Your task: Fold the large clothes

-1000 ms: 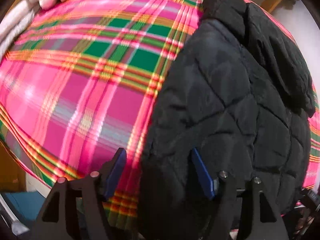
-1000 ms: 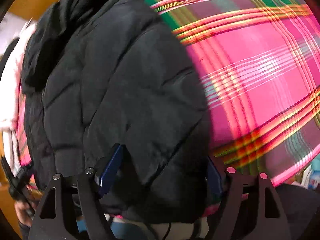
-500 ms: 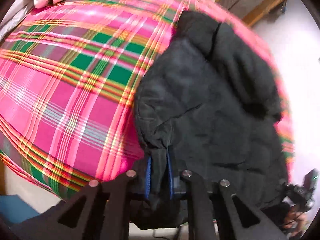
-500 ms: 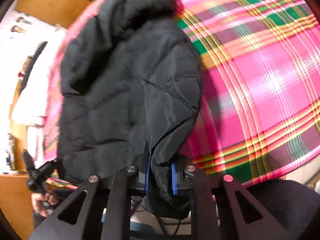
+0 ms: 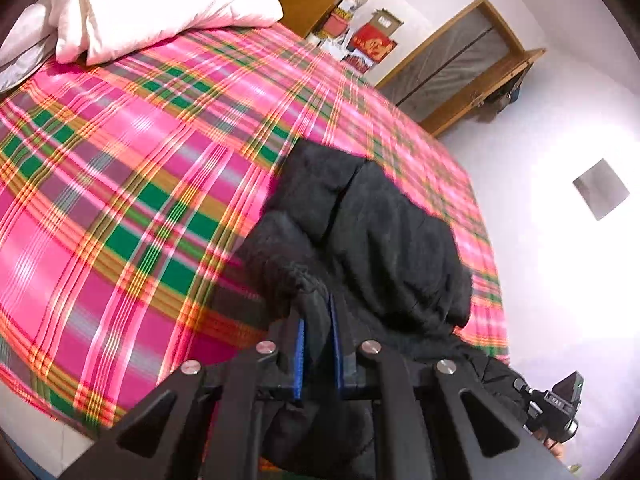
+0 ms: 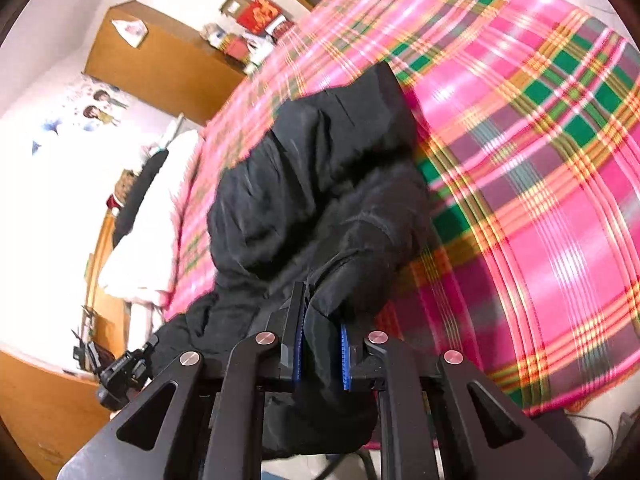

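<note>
Left wrist view: the left gripper [image 5: 318, 332] is clamped on a fold of the black jacket [image 5: 360, 232], which lies bunched at the near edge of the bed [image 5: 120, 184] with its pink plaid cover; a white pillow [image 5: 160, 0] sits at the far corner.

Right wrist view: the right gripper [image 6: 320, 340] pinches the black jacket [image 6: 320, 184] at the bed's [image 6: 540, 160] near edge.

The left tongs [image 5: 318, 344] are matte black, with angular arms pierced by triangular cut-outs and four round silver screw heads at the joints. Ridged blue pads [image 5: 299, 360] line the inner faces of the fingers. The right tongs [image 6: 322, 350] have the same black arms, silver screws and blue pads [image 6: 345, 360]
</note>
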Demonstrator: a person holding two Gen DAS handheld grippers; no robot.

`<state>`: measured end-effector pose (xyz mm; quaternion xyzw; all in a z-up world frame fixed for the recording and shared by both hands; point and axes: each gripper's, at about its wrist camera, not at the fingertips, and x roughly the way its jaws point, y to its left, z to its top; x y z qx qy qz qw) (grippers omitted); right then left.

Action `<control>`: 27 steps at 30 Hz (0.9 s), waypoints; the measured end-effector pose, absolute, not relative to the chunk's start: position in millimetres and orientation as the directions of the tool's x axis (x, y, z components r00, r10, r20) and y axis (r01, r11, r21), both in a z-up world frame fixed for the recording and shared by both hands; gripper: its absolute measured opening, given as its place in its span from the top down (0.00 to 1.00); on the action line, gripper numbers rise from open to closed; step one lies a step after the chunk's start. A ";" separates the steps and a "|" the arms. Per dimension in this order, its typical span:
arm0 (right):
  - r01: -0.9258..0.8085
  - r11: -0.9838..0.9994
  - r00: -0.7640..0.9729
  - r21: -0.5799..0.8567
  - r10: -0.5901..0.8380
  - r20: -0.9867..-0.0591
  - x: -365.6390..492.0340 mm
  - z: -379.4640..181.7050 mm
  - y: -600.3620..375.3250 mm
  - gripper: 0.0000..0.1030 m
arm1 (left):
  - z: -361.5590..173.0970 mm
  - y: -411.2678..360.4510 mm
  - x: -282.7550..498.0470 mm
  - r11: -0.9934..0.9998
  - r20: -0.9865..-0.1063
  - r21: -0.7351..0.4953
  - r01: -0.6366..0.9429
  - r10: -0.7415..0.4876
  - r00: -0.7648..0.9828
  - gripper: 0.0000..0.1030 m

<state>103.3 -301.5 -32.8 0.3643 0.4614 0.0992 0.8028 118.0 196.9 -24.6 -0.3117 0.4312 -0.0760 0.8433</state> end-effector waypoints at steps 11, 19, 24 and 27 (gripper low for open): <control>0.162 0.688 0.615 0.707 0.490 -0.618 210.7 -5.6 -315.7 0.87 | 3.3 192.9 228.8 0.757 -0.633 -0.634 -0.156 -0.393 0.667 0.89; 0.234 0.691 0.577 0.684 0.467 -0.670 320.5 -41.1 -322.8 0.87 | -28.1 176.5 336.9 0.767 -0.686 -0.608 -0.207 -0.376 0.623 0.89; 0.322 0.649 0.520 0.689 0.487 -0.702 375.8 -95.4 -329.1 0.84 | -72.1 164.2 389.7 0.780 -0.749 -0.568 -0.262 -0.358 0.558 0.88; 0.347 0.603 0.526 0.718 0.509 -0.681 387.4 -114.4 -334.4 0.77 | -96.5 163.1 411.7 0.764 -0.769 -0.572 -0.299 -0.373 0.519 0.83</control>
